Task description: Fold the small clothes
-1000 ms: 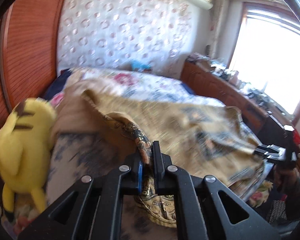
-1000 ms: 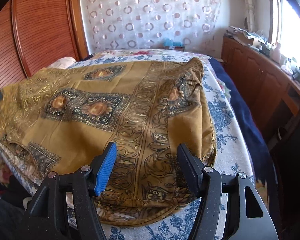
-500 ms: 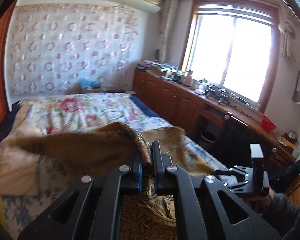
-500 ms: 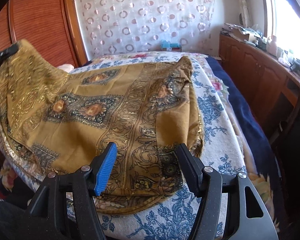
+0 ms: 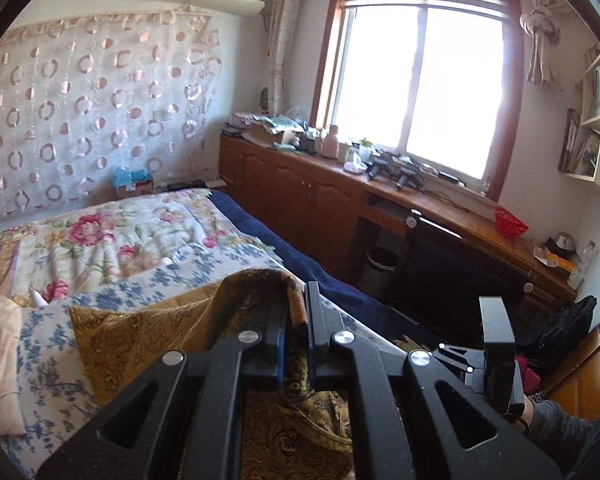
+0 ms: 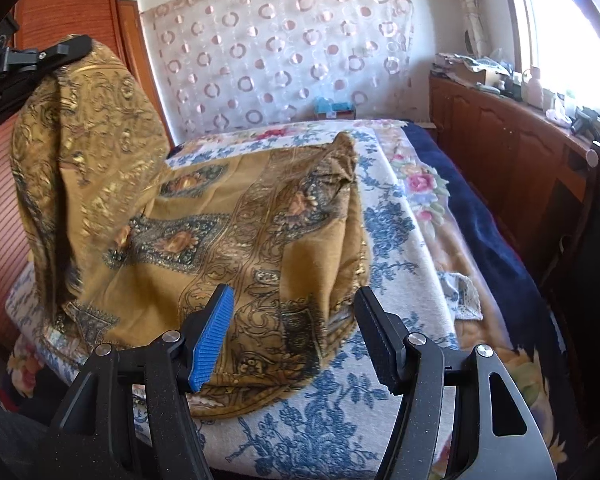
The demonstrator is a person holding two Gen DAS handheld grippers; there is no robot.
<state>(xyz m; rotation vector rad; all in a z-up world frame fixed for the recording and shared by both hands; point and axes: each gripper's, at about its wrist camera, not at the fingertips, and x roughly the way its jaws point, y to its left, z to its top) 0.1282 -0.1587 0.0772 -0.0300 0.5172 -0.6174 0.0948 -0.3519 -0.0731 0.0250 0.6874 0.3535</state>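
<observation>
A mustard-gold patterned garment (image 6: pixel 236 248) lies spread on the bed. My left gripper (image 5: pixel 296 312) is shut on its left edge and holds that part lifted high; it shows in the right wrist view (image 6: pixel 40 60) at the upper left with cloth hanging from it. The pinched cloth (image 5: pixel 256 288) drapes over the left fingers. My right gripper (image 6: pixel 292 320) is open and empty, hovering just above the garment's near right corner. It also shows in the left wrist view (image 5: pixel 480 360) at the lower right.
The bed (image 6: pixel 332 432) has a blue-flowered white cover and a dark blue blanket (image 6: pixel 484 232) along its right side. A wooden cabinet run (image 5: pixel 340 200) with clutter stands under the window. A wooden wardrobe (image 6: pixel 80 16) stands left of the bed.
My left gripper has lifted the garment's left edge higher and swung it rightward over the bed. My right gripper has stayed open near the garment's front corner.
</observation>
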